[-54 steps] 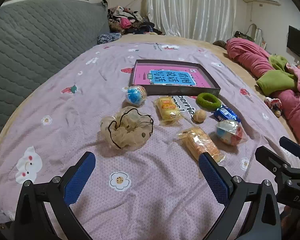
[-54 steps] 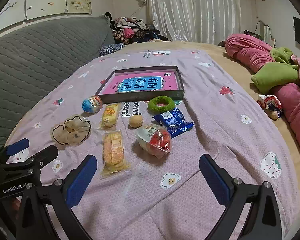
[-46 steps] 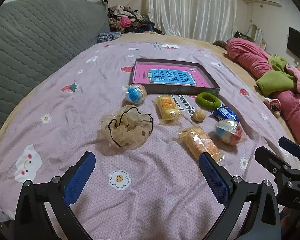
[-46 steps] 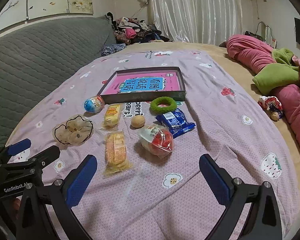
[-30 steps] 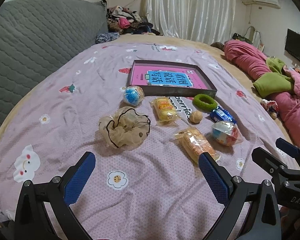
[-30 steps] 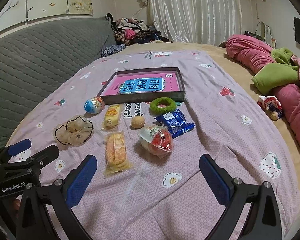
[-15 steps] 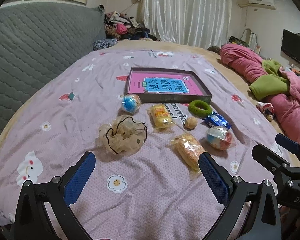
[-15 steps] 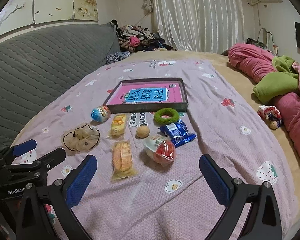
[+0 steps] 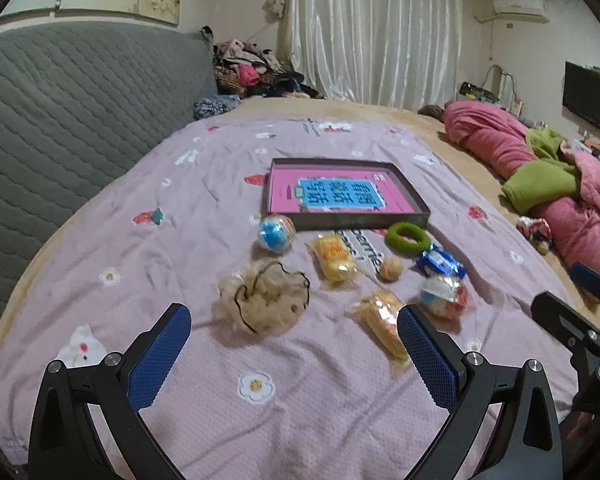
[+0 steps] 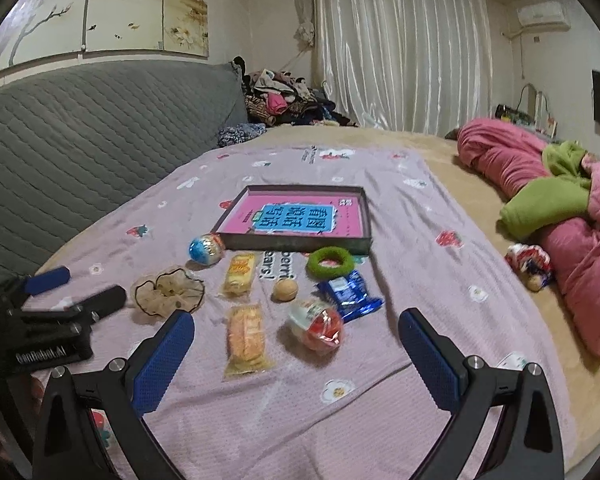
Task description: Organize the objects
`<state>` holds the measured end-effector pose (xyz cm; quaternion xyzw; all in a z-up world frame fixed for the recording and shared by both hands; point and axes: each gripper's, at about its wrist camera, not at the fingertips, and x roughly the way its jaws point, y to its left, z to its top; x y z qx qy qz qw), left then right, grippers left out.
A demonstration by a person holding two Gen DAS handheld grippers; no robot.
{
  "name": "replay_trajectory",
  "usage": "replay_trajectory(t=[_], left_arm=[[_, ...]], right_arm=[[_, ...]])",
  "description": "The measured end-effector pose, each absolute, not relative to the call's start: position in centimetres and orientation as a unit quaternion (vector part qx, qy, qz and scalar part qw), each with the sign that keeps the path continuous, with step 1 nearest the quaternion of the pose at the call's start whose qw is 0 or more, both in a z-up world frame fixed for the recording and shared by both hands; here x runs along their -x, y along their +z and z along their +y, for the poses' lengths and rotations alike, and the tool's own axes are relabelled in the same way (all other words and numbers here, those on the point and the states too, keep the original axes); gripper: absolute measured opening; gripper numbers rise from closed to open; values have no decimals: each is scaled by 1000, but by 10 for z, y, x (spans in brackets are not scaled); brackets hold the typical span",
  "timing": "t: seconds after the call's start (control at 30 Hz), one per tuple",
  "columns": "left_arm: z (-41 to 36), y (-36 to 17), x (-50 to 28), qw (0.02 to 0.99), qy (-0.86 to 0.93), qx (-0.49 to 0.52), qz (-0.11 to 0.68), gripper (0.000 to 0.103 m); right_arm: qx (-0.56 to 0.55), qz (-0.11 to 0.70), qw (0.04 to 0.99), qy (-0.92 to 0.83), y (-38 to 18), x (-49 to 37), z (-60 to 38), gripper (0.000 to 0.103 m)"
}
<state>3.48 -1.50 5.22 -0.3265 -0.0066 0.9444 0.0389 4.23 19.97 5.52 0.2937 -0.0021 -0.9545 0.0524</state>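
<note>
Both tongs hang above the near edge of the bed, spread wide and holding nothing: the left tongs (image 9: 294,350) and the right tongs (image 10: 296,346), each with black arms and dimpled blue pads. The bed carries a lilac, finely textured bedspread (image 10: 412,216) printed with flowers and strawberries.

On the far side of the spread lies a shallow rectangular tray (image 10: 366,216) with dark walls and a pink base bearing a blue label; its long axis runs left to right. Just near it sit a fuzzy green ring (image 10: 330,262) and a blue-and-white foil-wrapped egg (image 10: 206,249), whose long axis runs left to right. Nearer lie a yellow wrapped snack (image 10: 240,274) and a clear-wrapped cracker pack (image 10: 246,336), both lengthwise near to far. Between them and the right side are a small tan ball (image 10: 285,290), a crinkly blue packet (image 10: 350,294) and a red-and-white egg in clear film (image 10: 318,326). A gauzy beige scrunchie with dark edging (image 10: 168,290) lies furthest left.
</note>
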Motion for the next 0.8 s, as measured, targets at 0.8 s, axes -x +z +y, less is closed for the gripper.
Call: replay_trajectory(t=[0.8], left_arm=[[-30, -15, 51, 61, 914, 401, -18, 103]], right_arm=[[-377, 2, 56, -924, 3, 33, 197, 103]])
